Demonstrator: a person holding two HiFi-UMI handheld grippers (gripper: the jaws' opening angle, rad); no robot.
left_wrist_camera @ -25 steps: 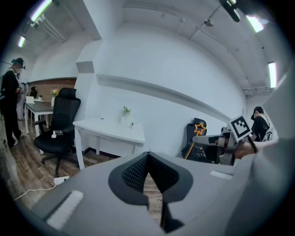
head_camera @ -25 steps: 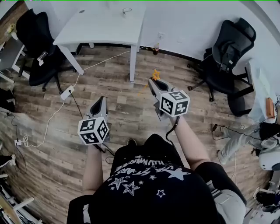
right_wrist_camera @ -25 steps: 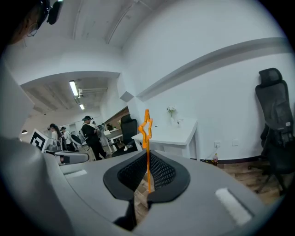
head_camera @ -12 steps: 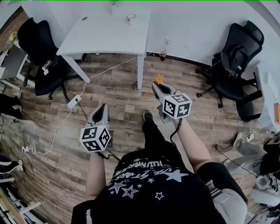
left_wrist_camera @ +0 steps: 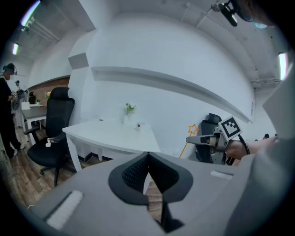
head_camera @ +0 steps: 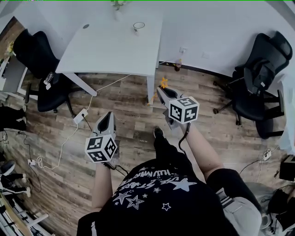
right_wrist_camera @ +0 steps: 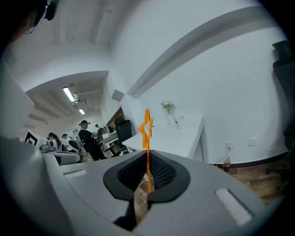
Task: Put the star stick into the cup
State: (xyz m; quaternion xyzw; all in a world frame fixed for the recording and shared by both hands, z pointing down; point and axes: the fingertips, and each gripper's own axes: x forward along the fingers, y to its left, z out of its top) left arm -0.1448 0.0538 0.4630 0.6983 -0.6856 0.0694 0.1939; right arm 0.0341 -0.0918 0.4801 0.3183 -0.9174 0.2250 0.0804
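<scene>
An orange star stick (right_wrist_camera: pixel 146 138) stands upright between the pads of my right gripper (right_wrist_camera: pixel 148 177), which is shut on its thin shaft; the star tip (head_camera: pixel 163 83) shows past the jaws in the head view. The right gripper (head_camera: pixel 164 91) is held in the air just short of the white table (head_camera: pixel 115 50). A small clear cup (head_camera: pixel 138 26) stands at the table's far edge, well beyond the stick. My left gripper (head_camera: pixel 107 120) hangs lower and to the left, over the wooden floor, shut with nothing in it (left_wrist_camera: pixel 147 168). The cup (left_wrist_camera: pixel 138 125) and the star stick (left_wrist_camera: pixel 191 131) also appear in the left gripper view.
A small plant in a vase (head_camera: pixel 117 6) stands beside the cup. Black office chairs are at the left (head_camera: pixel 39 69) and right (head_camera: pixel 260 83). Cables and a power strip (head_camera: pixel 80 115) lie on the floor. A bottle (head_camera: pixel 178 66) stands by the wall. People stand far off (right_wrist_camera: pixel 87 138).
The person has walked forward, so the table and cup now sit nearer in the head view. Both grippers keep their pose; the star stick stays gripped.
</scene>
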